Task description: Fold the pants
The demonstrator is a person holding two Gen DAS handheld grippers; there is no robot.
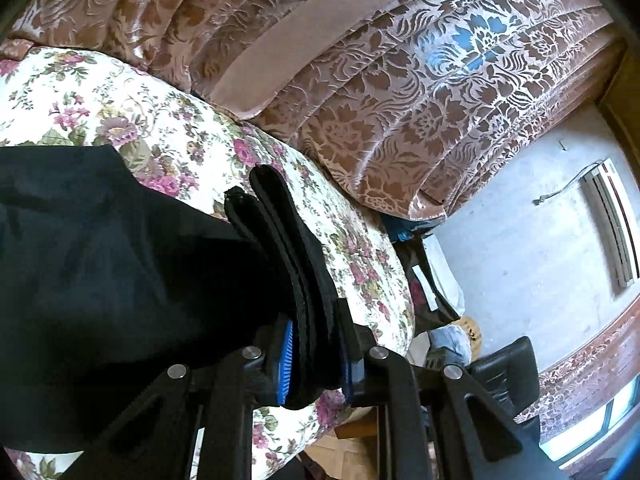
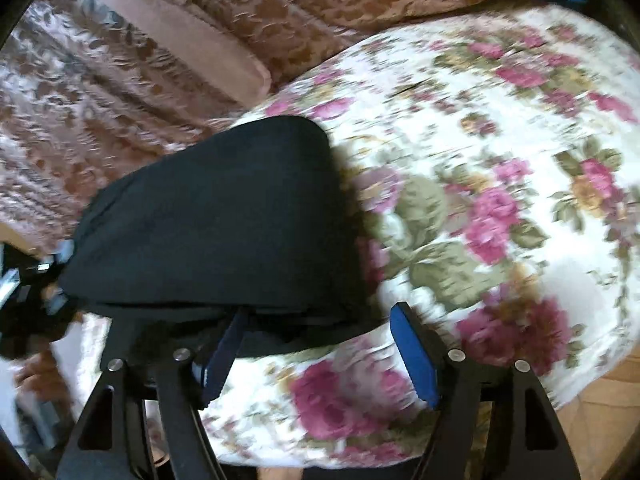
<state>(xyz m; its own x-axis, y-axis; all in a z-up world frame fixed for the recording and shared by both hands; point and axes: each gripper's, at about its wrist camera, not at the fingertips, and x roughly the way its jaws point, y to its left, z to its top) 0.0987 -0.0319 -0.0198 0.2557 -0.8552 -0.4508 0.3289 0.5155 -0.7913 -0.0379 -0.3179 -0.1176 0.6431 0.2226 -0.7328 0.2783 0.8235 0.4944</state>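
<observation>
My left gripper (image 1: pixel 316 356) pinches the black pants' (image 1: pixel 120 280) stacked edge to carry the fold, while my right gripper (image 2: pixel 316 352) gapes empty over the floral bedspread (image 2: pixel 500 160).

Floral-print bed cover (image 1: pixel 168 128), brown patterned curtain (image 1: pixel 420 92), grey wall (image 1: pixel 520 240), wall heater (image 1: pixel 612 220), wooden floor (image 2: pixel 608 408)

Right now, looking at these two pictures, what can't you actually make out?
- Left wrist view: the left gripper is clamped on black pants; the fabric hides its fingertips, and the frame edge cuts the pants off.
- Right wrist view: motion blur smears the floral cover; whether the open right gripper touches the pants is unclear.
- The clutter beside the bed is too small to identify.
</observation>
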